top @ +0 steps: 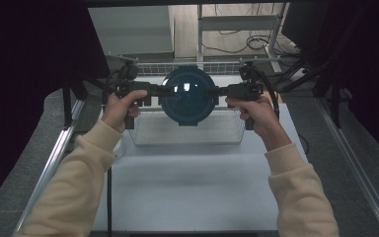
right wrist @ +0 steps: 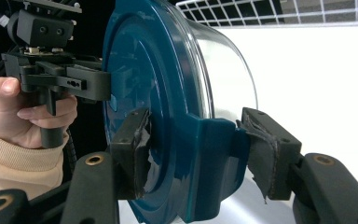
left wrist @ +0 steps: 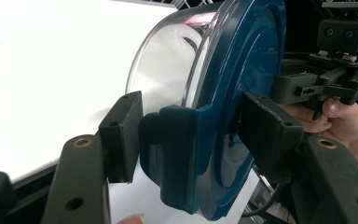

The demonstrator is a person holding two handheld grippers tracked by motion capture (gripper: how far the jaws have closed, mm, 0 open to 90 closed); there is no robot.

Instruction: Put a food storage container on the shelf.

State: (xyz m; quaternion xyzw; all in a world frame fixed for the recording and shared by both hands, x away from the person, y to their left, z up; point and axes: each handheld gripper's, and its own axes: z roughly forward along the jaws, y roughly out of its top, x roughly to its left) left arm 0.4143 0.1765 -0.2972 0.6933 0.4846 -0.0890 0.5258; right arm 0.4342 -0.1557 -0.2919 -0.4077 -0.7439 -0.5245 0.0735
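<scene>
Fingers of our left gripper [left wrist: 186, 135] pinch the lid's side latch tab between the pads, one pad on the bowl side, the other pad on the flat lid face; our right gripper [right wrist: 191, 149] does the same on the opposite latch, its frayed pad [right wrist: 261, 149] pressed on the tab. Both grips look firm, jaws clamped on the container [top: 188, 96], neither spread free. We hold it in the air between the two grippers, tipped on its side, lid facing us, above the clear bin [top: 187, 129] near the far side of the white table [top: 187, 187], with a wire rack [top: 217, 66] behind. Risk as we judge it: the latch tabs are smooth, glossy plastic and small, so uneven pull or one hand leading could pop a latch open or let the container twist out and drop into the bin. The torn padding on the right jaw may cut friction. Materials: clear round bowl [left wrist: 168, 70], hard and shiny; dark teal lid [right wrist: 140, 84], moulded with ringed ridges; black matte rubbery pads; cream knit sleeves [top: 84, 177] on the forearms.
</scene>
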